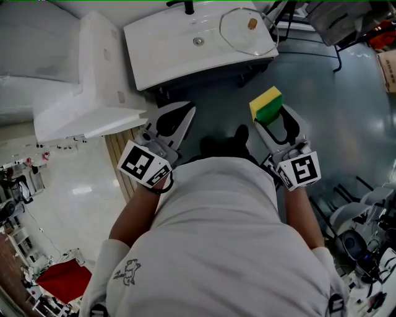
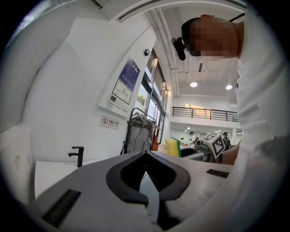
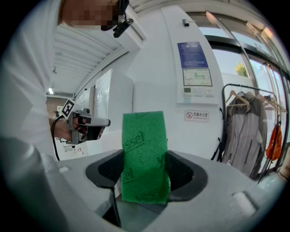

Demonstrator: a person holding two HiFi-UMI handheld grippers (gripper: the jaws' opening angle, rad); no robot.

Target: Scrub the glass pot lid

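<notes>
Right gripper (image 1: 273, 119): clamped on green-and-yellow sponge (image 1: 265, 103). Left gripper (image 1: 185, 112): clenched, empty. Glass pot lid (image 1: 246, 32): ahead of both, on sink (image 1: 162, 44).

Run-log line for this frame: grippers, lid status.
left hand-held gripper: shut, empty | right hand-held gripper: shut on sponge | glass pot lid: on sink, untouched

The sponge (image 1: 266, 105) is yellow with a green scouring face. The glass pot lid (image 1: 246, 31) is clear, its knob tan. The sink (image 1: 161, 49) is white and its tap (image 1: 187, 7) black. The left tongs (image 1: 189, 112) and right tongs (image 1: 273, 119) are pale grey with black pads and black-and-white square markers.
</notes>
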